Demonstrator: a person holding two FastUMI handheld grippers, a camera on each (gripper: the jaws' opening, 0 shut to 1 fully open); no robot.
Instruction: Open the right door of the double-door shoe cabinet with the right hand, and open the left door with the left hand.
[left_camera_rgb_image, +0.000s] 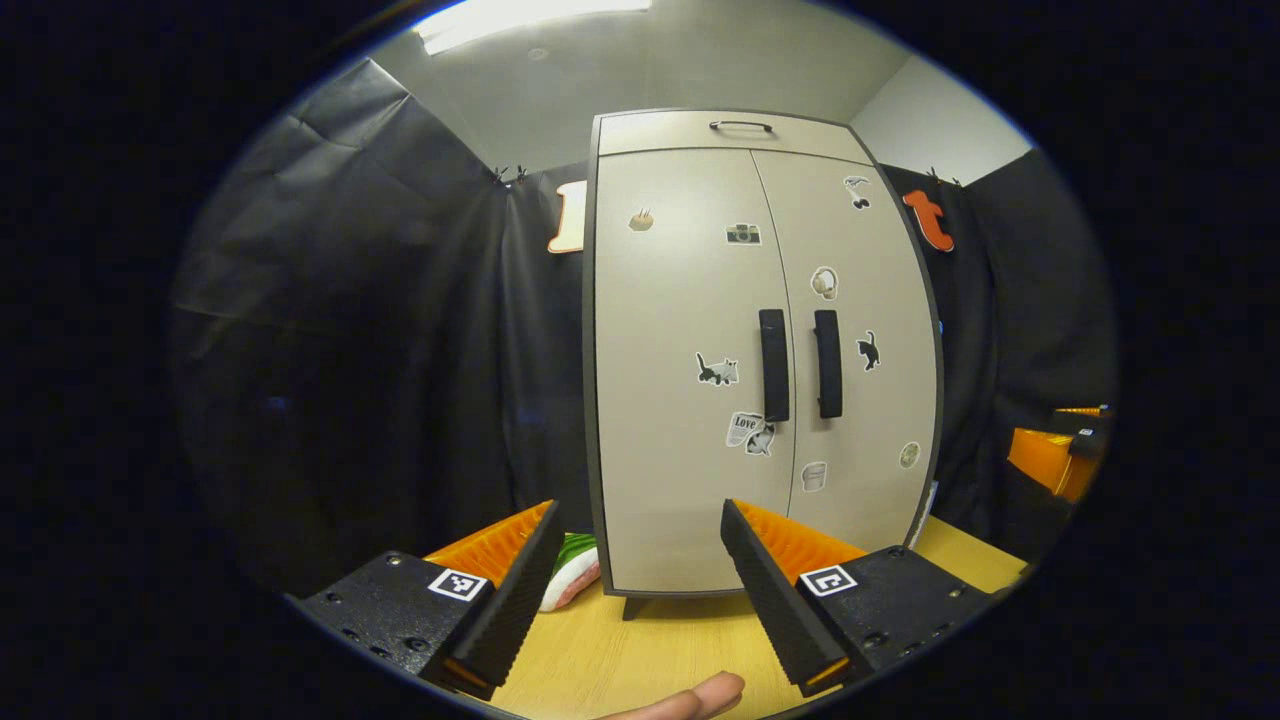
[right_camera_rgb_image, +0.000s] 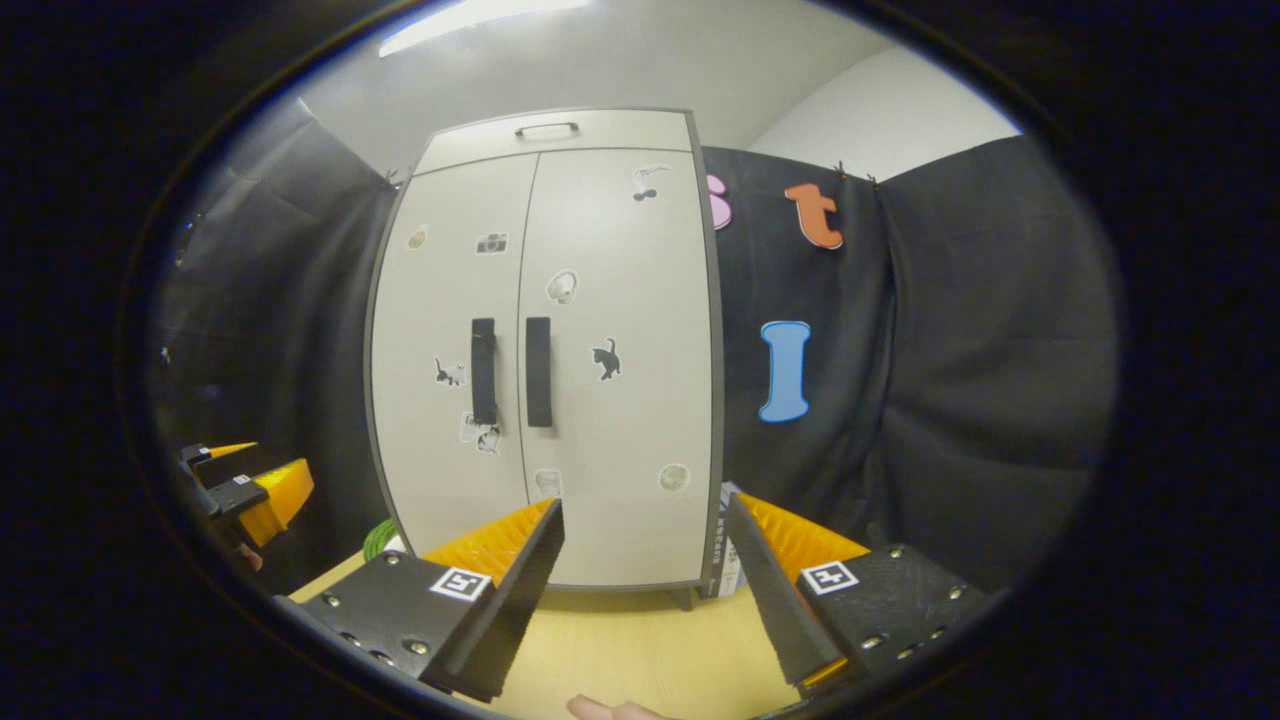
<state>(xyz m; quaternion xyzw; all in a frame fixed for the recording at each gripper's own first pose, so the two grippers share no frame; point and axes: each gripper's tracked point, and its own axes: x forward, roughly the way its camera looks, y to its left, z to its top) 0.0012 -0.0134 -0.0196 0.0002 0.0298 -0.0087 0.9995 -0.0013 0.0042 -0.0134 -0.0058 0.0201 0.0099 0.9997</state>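
Both hand-held grippers are released and hold nothing: the left hand-held gripper (left_camera_rgb_image: 635, 570) and the right hand-held gripper (right_camera_rgb_image: 645, 565) hover above the counter (left_camera_rgb_image: 660, 650). Behind them on this counter stands the shoe cabinet (left_camera_rgb_image: 690, 470), its left door (left_camera_rgb_image: 680, 330) and right door (right_camera_rgb_image: 620, 400) both closed.

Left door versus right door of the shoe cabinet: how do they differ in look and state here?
The left door has its handle along its right edge; the right door has its handle along its left edge. The left door carries a camera sticker near the top; the right door carries a black cat sticker beside its handle. Both are shut, pale, with dark upright handles that neither gripper touches.
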